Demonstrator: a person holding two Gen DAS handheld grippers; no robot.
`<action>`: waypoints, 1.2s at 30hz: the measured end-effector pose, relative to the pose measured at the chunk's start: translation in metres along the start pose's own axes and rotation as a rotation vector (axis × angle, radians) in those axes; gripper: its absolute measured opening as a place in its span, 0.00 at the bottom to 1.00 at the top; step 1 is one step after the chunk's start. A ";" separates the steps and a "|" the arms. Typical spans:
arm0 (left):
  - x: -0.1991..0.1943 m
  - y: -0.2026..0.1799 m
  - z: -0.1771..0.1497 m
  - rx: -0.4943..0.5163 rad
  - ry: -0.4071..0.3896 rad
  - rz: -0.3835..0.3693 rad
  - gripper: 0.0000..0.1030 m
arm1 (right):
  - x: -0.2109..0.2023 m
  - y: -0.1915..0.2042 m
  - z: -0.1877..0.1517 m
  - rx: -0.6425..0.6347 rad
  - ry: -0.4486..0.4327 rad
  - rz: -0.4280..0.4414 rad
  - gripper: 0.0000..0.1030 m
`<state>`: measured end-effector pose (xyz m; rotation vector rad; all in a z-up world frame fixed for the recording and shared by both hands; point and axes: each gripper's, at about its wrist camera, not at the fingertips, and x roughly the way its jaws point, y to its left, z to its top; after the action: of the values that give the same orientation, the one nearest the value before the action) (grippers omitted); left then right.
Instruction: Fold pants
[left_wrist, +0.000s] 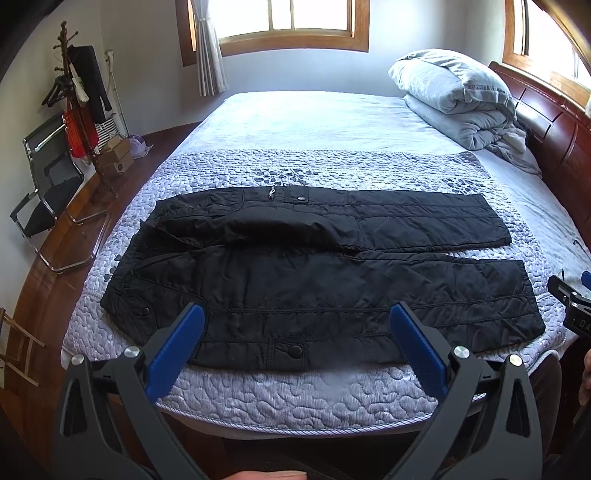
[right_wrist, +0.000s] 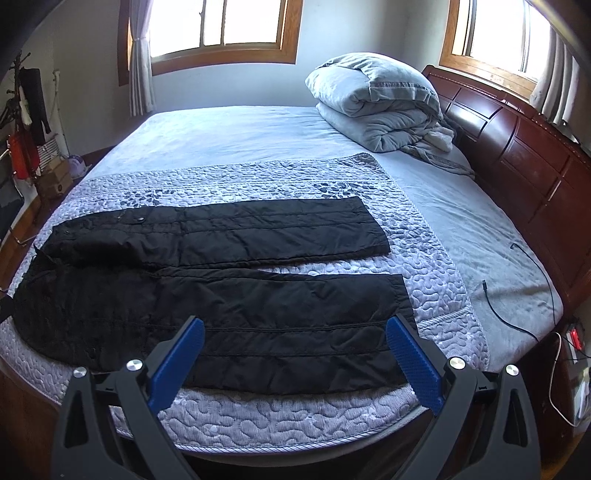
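The black pants lie flat across the quilted bed, waistband at 9 o'clock, hems at 3. Both the left gripper and right gripper hover with fingers spread wide, empty. Best pinch the near leg's outer edge at waist and hem together, then carry it evenly over the far leg.

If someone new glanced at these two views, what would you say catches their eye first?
Probably the black pants, spread flat across the patterned quilt at the near edge of the bed, waist to the left, both legs running right. Next, the blue-padded left gripper and right gripper, both wide open and held above the near leg, touching nothing. Further back, a folded grey duvet sits piled by the wooden headboard.
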<state>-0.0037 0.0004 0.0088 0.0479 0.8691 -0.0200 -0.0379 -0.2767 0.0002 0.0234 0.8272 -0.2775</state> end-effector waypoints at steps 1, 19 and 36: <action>0.000 0.000 0.000 0.000 0.000 -0.002 0.98 | 0.000 0.000 0.000 -0.002 0.000 0.000 0.97; 0.000 -0.003 0.001 0.009 0.001 0.000 0.98 | 0.005 -0.001 0.000 0.002 0.011 0.003 0.97; 0.009 -0.005 0.004 0.016 0.015 -0.001 0.98 | 0.017 0.000 -0.001 0.001 0.035 0.011 0.97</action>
<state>0.0049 -0.0050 0.0042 0.0623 0.8836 -0.0271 -0.0280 -0.2806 -0.0125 0.0341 0.8617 -0.2678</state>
